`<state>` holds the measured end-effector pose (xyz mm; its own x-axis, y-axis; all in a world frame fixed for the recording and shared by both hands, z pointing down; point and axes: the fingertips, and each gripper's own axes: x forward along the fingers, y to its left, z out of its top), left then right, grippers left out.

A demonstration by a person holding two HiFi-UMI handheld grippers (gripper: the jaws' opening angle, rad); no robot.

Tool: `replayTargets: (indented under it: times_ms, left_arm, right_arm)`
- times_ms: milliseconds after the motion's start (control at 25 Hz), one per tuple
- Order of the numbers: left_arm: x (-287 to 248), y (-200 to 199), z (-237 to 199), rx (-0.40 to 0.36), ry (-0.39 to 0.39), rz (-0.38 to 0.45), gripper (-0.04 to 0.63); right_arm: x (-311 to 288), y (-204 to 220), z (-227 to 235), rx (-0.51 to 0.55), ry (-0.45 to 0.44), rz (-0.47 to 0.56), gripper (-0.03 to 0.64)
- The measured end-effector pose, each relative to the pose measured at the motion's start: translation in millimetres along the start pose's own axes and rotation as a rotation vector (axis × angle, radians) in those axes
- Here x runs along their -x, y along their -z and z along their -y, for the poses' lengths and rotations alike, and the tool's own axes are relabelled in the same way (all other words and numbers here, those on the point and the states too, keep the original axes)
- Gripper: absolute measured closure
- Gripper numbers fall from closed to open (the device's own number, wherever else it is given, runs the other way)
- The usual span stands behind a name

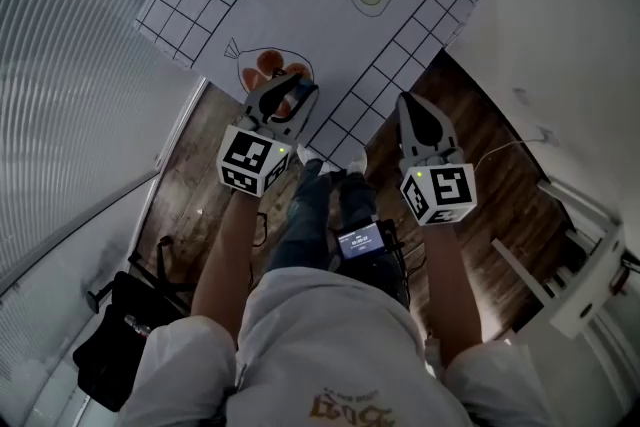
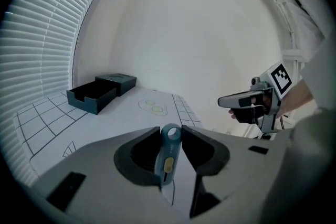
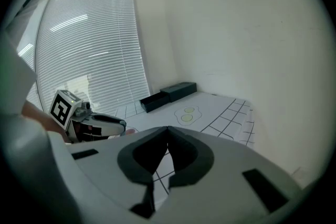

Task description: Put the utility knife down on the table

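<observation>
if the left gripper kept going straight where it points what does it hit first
Probably nothing soon: the left gripper, shut on the utility knife, aims over the mat toward the egg drawing; the black box lies left.

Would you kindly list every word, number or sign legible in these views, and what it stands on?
No text can be read.
Waist screen: characters too small to read.
Shirt: yellowish print, blurred and cut off.
Left marker cube, right marker cube: square codes only, no letters.
Mat: grid and drawn outlines, no words.
Utility knife: no legible label.
</observation>
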<state>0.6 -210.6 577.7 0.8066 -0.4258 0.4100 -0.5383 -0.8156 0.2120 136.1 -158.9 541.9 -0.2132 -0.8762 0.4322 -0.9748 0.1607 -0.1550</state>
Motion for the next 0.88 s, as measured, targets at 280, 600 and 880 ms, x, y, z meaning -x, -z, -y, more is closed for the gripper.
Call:
replayTargets:
  times_ms: [280,600,880]
  left_arm:
    - [-20.5,-0.2,-4.7,-0.007,0.048,-0.006,0.462]
    - [-52.2,9.5,-12.1,0.005,0.041,-0.107,0.463]
    - [-68.4,20.1,-14.4,0.003,0.034,-0.195,0.463]
  right_arm:
    - [-12.9,-0.8,3.6,-0.037,0.018,0.012,0.609]
    - [-27.3,6.7,7.8,-0.020,0.017,-0.010,0.609]
    - [-27.6,11.3,14.3,-0.039,0.034,-0.020,0.609]
